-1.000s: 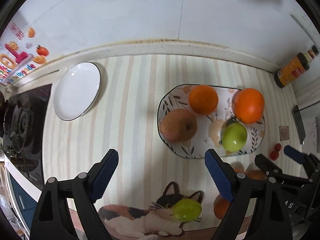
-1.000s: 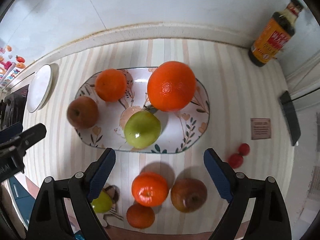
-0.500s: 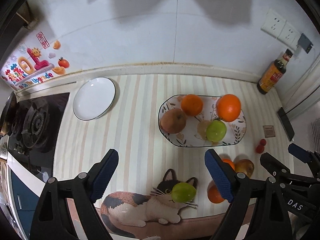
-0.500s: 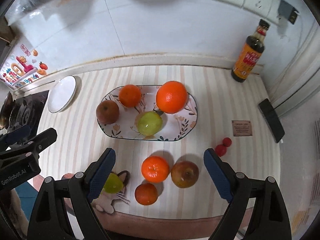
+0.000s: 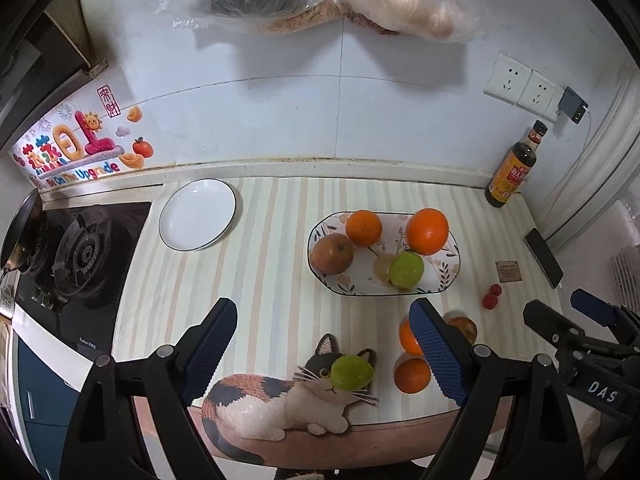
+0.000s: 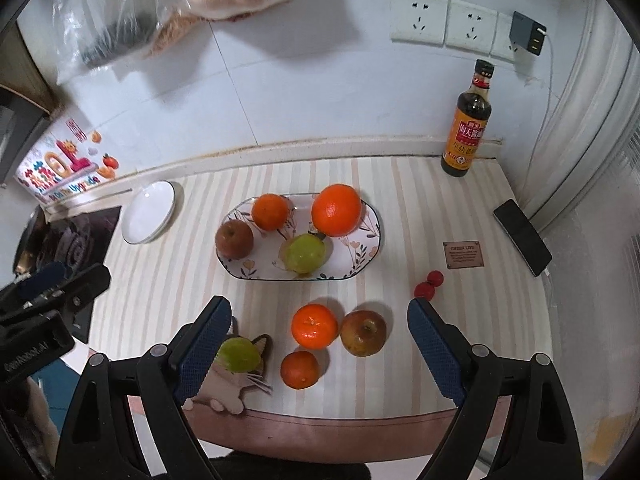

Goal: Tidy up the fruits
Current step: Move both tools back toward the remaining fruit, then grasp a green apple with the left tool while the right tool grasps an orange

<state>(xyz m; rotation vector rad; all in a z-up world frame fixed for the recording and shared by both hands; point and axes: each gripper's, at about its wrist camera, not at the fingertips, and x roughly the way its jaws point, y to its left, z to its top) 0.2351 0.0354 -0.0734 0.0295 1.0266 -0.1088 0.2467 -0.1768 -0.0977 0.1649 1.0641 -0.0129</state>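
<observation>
The left gripper and the right gripper both hang high above the striped counter, tilted down at it, jaws released wide and holding nothing. Ahead of both jaws lies the oval floral ceramic platter, carrying a large glossy orange, a smaller orange, a dull russet apple and a smooth green round fruit. Between the right jaws, loose on the counter, sit a dimpled tangerine, a second small tangerine and a matte brownish apple, close together. A yellow-green round fruit rests on the printed cat figure between the left jaws. Only the left view shows the whole white round plate and black gas hob; the right view shows the dark glass sauce bottle larger.
</observation>
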